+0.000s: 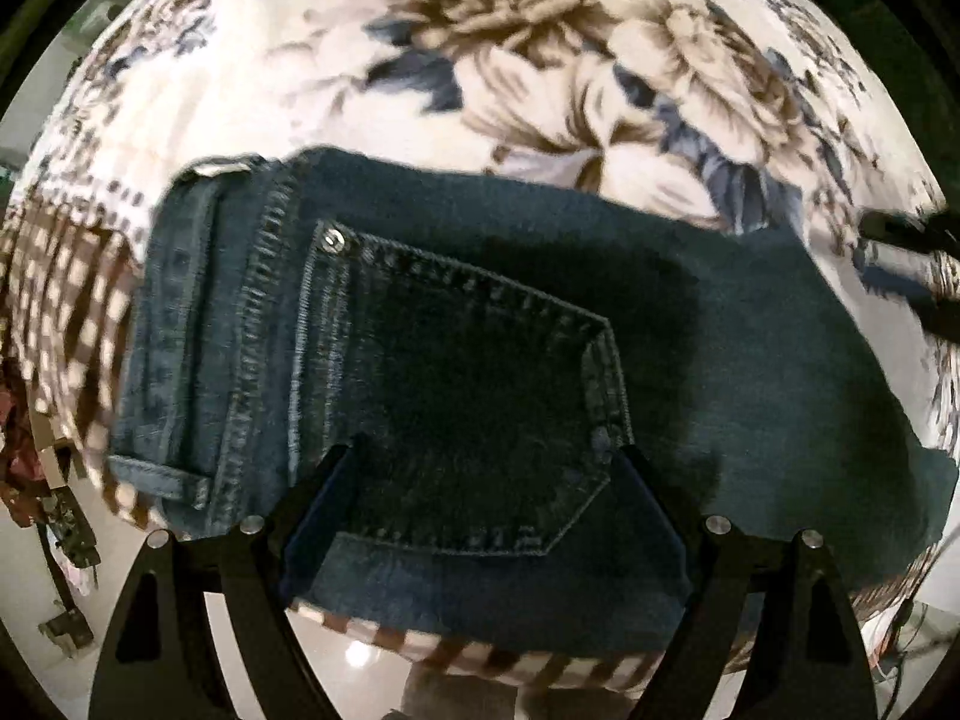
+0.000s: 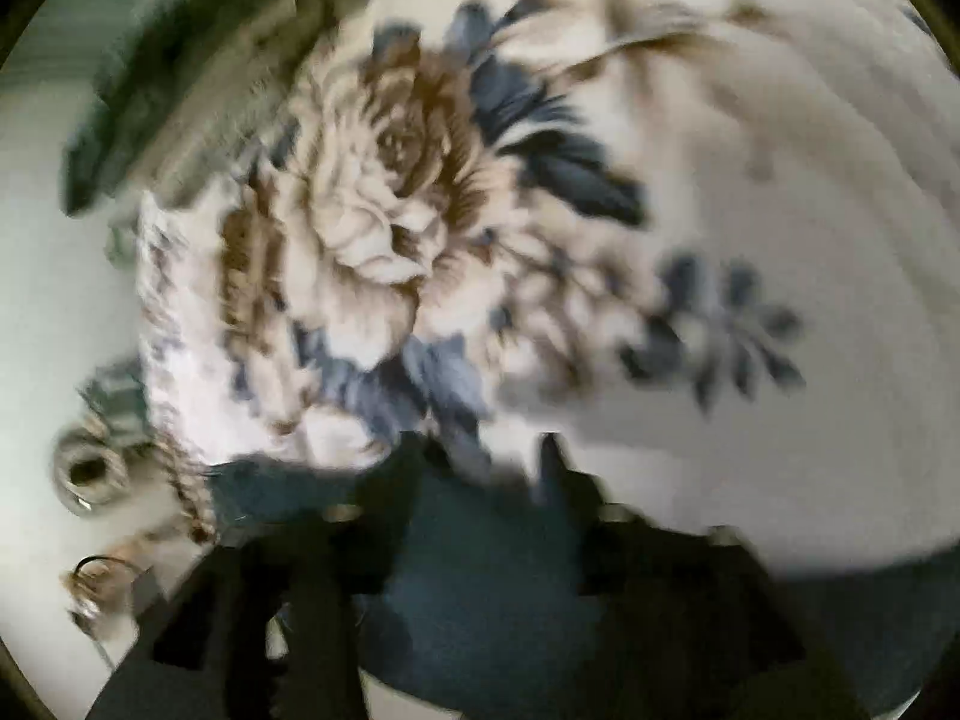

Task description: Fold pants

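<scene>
jeans lie folded on a floral cloth; left gripper spread wide over the back pocket, right gripper parted at six o'clock, gripping nothing.

Left tool points straight down, jaws wide apart; right tool tilted downward, jaws parted.

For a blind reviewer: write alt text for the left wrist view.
Folded dark blue denim pants, back pocket up, lie on a white floral-print cloth. The black two-finger left gripper hangs open above the pocket, its fingers apart.
</scene>
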`<state>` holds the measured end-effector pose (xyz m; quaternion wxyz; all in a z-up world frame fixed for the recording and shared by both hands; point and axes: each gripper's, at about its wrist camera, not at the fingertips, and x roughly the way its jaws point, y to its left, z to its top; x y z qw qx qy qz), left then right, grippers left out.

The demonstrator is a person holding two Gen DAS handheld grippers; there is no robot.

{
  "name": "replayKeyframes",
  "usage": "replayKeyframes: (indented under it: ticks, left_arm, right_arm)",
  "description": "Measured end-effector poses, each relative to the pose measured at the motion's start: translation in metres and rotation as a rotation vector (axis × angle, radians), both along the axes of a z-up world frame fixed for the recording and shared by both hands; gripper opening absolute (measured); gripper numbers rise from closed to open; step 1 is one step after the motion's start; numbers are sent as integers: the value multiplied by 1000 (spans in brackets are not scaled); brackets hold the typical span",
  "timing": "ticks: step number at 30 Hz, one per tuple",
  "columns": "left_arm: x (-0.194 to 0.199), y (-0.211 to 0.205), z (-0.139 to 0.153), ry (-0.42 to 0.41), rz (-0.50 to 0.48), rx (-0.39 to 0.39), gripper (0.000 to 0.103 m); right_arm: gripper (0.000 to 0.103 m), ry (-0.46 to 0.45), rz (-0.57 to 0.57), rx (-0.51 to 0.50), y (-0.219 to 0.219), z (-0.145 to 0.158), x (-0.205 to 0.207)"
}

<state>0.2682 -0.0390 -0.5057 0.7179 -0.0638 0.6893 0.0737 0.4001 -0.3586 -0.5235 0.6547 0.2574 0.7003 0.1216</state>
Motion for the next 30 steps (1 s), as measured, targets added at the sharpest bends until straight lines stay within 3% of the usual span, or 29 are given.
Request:
replayKeyframes:
  ticks: [2, 4, 7, 11, 14, 19, 22, 24, 25, 26, 27, 30]
  left_arm:
    - [1, -7, 12, -18, -7, 6, 85]
    - [3, -20, 26, -39, -21, 13, 85]
    - [11, -54, 37, -64, -71, 24, 85]
    - [17, -106, 28, -72, -104, 2, 85]
    - [18, -140, 10, -50, -69, -31, 85]
    - [15, -171, -24, 11, -27, -9, 85]
    - [16, -177, -50, 52, -27, 20, 86]
    - [18, -178, -62, 53, -23, 29, 94]
    - [20, -177, -66, 51, -15, 33, 97]
    - [21, -176, -68, 48, -5, 37, 103]
    - [23, -175, -70, 45, 5, 33, 103]
    - [27, -178, -73, 37, 11, 39, 103]
  right_arm:
    - [57, -57, -61, -10, -29, 20, -34]
    - [57, -93, -149, -89, -70, 35, -74]
    - [57, -83, -320, -195, -137, 43, -127]
    - [57, -20, -703, -269, -282, 45, -220]
    - [57, -8, -935, -308, -388, 45, -280]
    - [57, -17, -1059, -345, -492, 30, -311]
    - [57, -8, -1055, -327, -524, 10, -307]
    - [57, 17, -1021, -327, -527, -5, -297]
    - [53, 19, -992, -331, -524, -12, -291]
    - [27, 2, -973, -344, -522, -15, -287]
    - [13, -9, -958, -384, -518, -17, -286]
    - [9, -53, -954, -462, -508, -7, -294]
